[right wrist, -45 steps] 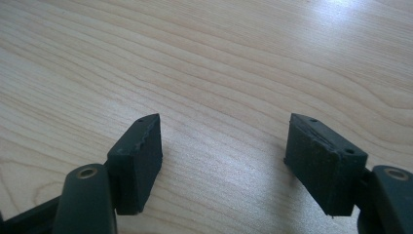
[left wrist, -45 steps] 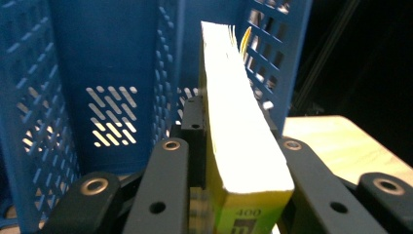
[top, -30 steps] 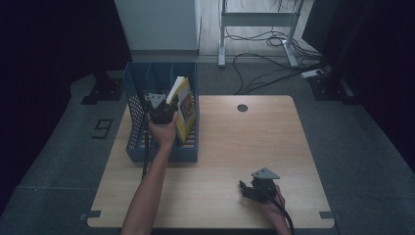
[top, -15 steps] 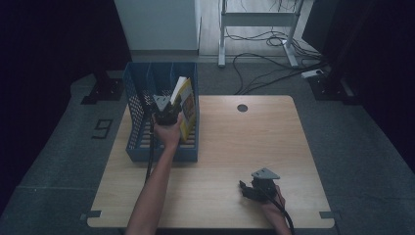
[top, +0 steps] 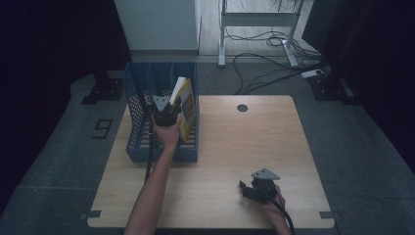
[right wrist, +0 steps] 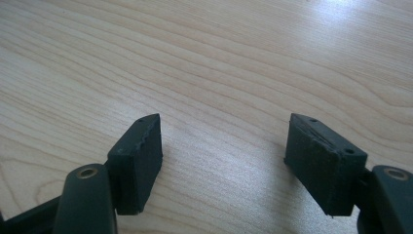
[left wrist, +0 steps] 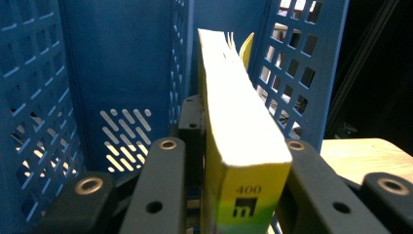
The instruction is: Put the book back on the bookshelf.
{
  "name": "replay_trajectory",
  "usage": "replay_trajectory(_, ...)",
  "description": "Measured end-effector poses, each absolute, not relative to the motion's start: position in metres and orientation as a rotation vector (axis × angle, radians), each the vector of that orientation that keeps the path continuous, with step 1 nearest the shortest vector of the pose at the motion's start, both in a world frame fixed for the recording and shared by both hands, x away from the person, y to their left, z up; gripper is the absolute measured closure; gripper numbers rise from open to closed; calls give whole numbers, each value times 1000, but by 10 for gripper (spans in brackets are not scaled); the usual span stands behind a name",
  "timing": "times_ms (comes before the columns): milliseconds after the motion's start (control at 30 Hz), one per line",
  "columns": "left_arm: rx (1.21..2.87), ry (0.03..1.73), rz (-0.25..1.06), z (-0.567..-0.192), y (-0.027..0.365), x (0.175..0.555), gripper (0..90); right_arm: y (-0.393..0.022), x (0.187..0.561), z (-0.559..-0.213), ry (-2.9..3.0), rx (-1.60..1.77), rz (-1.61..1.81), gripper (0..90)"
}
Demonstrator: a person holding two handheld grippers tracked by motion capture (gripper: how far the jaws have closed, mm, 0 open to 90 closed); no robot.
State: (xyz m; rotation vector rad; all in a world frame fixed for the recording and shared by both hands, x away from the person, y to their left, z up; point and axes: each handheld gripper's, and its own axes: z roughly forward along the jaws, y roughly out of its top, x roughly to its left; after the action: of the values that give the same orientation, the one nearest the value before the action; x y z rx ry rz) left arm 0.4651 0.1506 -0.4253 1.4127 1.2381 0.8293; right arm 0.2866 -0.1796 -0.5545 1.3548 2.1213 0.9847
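Standing upright, yellow book (left wrist: 242, 146) leans its top toward the blue rack's (top: 142, 81) back.

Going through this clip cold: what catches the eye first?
The yellow book standing in the right compartment of the blue file rack at the table's far left corner, clamped at its near end by the left tool. Next, the right tool, resting open and holding nothing over the bare wooden table near its front edge.
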Motion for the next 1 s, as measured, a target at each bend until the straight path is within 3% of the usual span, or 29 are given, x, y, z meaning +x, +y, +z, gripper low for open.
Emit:
replay_trajectory(167,1411,1241,818,-425,152,463,704,-180,287,-555,2121,1354,985,290)
replay_trajectory(467,1391,1255,836,-425,155,459,578,-180,287,-554,2121,1355,985,289)
replay_trajectory(1000,1375,1232,783,-421,161,451,551,-180,287,-554,2121,1356,986,289)
